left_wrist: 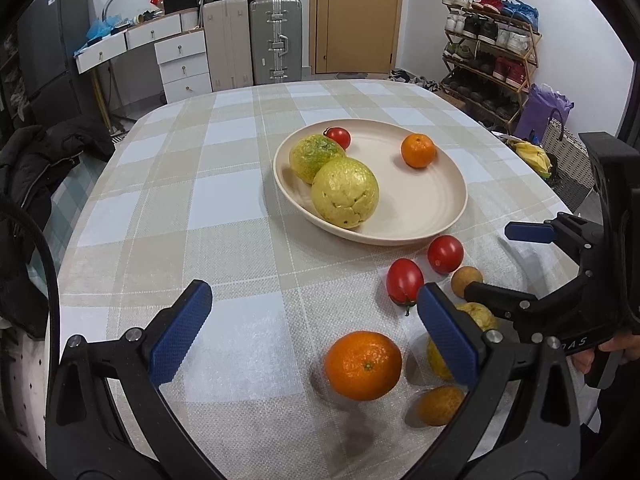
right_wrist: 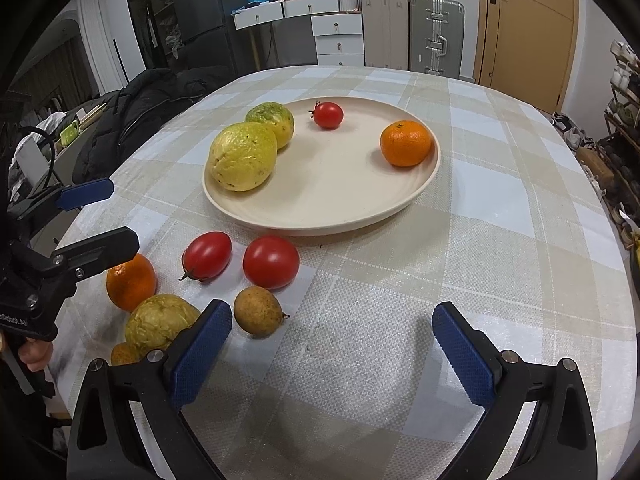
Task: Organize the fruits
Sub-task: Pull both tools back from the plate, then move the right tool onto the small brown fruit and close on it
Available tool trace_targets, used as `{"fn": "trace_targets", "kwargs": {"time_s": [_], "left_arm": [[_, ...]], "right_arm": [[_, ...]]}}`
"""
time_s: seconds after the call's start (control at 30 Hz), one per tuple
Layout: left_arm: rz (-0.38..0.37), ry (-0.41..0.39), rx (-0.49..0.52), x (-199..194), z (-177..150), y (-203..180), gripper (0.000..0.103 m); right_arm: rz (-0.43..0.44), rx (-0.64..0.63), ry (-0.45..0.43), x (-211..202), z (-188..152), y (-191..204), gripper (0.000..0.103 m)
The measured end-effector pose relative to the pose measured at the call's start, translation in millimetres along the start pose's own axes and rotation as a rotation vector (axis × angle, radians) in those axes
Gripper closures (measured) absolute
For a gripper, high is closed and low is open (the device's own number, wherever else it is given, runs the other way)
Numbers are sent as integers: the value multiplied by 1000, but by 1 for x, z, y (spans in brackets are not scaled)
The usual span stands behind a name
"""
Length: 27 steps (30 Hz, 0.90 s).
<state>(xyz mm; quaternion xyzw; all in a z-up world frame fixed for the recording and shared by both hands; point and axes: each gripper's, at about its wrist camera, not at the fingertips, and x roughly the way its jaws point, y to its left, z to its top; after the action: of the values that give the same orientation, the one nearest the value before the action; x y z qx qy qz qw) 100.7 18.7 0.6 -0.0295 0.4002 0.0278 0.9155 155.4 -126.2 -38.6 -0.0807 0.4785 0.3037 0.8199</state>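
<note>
Near the table's (left_wrist: pixel 168 208) front edge, my left gripper (left_wrist: pixel 316 332) hangs wide open and empty, the loose orange (left_wrist: pixel 362 364) lying just ahead, slightly right of centre between its fingers. It is round, with no long axis to favour. My right gripper (right_wrist: pixel 332 348), equally open and empty, sits farther off, facing the plate (right_wrist: pixel 320 208) at mid-table.

- Wrinkled yellow fruit (left_wrist: pixel 440 354), left wrist view: largely hidden behind the left gripper's (left_wrist: pixel 316 332) right finger (left_wrist: pixel 450 336).
- Small orange fruit (right_wrist: pixel 123 354), right wrist view: partly covered by the right gripper's (right_wrist: pixel 332 354) left finger (right_wrist: pixel 200 354).
- Hand (left_wrist: pixel 616 350) holding the right gripper: only fingertips visible at the frame edge.
</note>
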Motion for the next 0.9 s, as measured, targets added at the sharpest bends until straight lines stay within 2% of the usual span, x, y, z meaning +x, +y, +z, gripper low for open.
{"fn": "trace_targets", "kwargs": {"time_s": [0.3,0.4,0.47,0.6,0.7,0.8,0.9], "left_arm": [[8,26,13,5,-2,0,1],[19,37,20,8,-3,-1,1],[20,41,19,9,-3,-1,1],[18,40,19,9,-3,0,1],[18,42,20,9,-3,0,1],[18,44,20,9,-3,0,1],[16,54,26,11,-3,-1,1]], "right_arm": [[-3,-17,-9,-1,-1,0,3],[26,-34,-10,-2,-1,4,16],[26,-48,-4,-1,-2,8,28],[39,-68,-2,-1,-2,11,39],[43,-74,-1,-1,-2,12,42],[60,-77,0,-2,-3,13,50],[78,-88,-2,-4,-4,17,61]]}}
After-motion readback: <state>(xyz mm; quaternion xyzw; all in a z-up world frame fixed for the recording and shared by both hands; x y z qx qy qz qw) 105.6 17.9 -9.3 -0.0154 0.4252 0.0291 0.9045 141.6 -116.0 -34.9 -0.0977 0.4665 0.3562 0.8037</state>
